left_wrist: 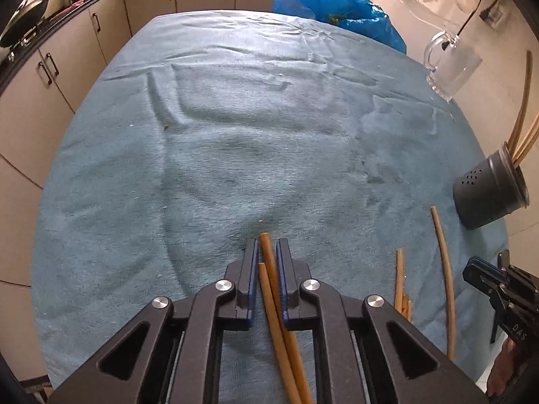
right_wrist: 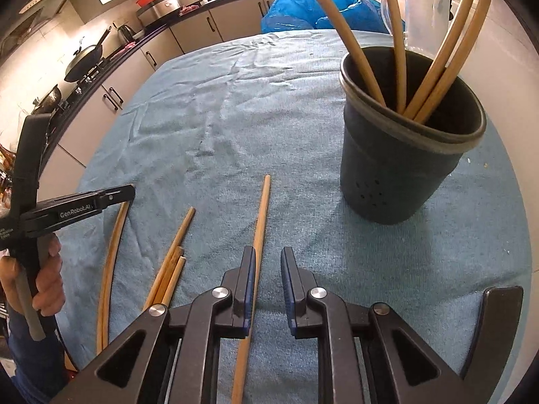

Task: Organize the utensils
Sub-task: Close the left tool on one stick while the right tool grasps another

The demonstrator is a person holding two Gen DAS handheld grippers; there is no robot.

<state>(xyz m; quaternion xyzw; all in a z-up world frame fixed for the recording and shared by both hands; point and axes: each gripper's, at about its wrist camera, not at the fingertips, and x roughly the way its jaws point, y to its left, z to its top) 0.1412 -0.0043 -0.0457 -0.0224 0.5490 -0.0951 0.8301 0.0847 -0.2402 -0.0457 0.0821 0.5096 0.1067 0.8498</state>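
On the near blue-towelled surface [left_wrist: 202,168], the left claw [left_wrist: 267,252] is clenched on 2 chopsticks [left_wrist: 269,269], apparently crossed, so lift them level toward the dark holder [left_wrist: 488,195] far right, while the released right claw [right_wrist: 267,262] straddles a loose chopstick [right_wrist: 261,222].

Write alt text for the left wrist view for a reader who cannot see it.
The left tool is shut on two wooden chopsticks over a blue towel covering the table. To the right lie more loose chopsticks, beside a dark holder with chopsticks standing in it; the right tool shows at the edge.
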